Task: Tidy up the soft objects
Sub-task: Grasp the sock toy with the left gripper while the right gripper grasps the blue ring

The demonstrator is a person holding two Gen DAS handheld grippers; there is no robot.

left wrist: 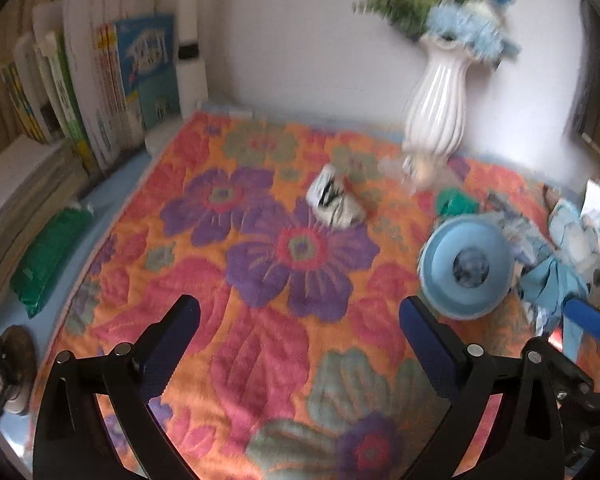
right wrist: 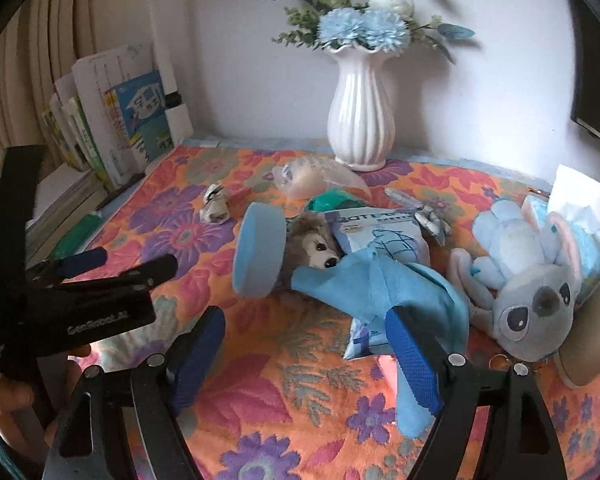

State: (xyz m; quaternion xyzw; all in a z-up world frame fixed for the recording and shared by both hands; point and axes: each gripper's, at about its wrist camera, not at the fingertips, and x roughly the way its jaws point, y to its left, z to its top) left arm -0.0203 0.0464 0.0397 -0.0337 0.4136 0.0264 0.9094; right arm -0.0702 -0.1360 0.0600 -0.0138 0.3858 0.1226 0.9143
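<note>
A brown plush dog (right wrist: 316,250) in a light-blue outfit (right wrist: 384,288) and a round blue hat (right wrist: 256,252) lies on the flowered blanket (right wrist: 260,384). A blue plush creature (right wrist: 532,300) lies to its right. My right gripper (right wrist: 306,332) is open just in front of the dog. The outfit's hanging end lies under its right finger (right wrist: 414,364), and nothing is pressed between the pads. My left gripper (left wrist: 300,320) is open over bare blanket (left wrist: 260,360), and it also shows at the left of the right wrist view (right wrist: 132,262). The hat (left wrist: 466,266) is to its right.
A white vase (right wrist: 360,120) of blue flowers stands at the back wall. Books (right wrist: 120,120) line the left side, with a green packet (left wrist: 48,256) below them. A crumpled wad (right wrist: 216,206), a plastic bag (right wrist: 312,176), a tissue pack (right wrist: 380,236) and a tissue box (right wrist: 584,216) lie around the plush toys.
</note>
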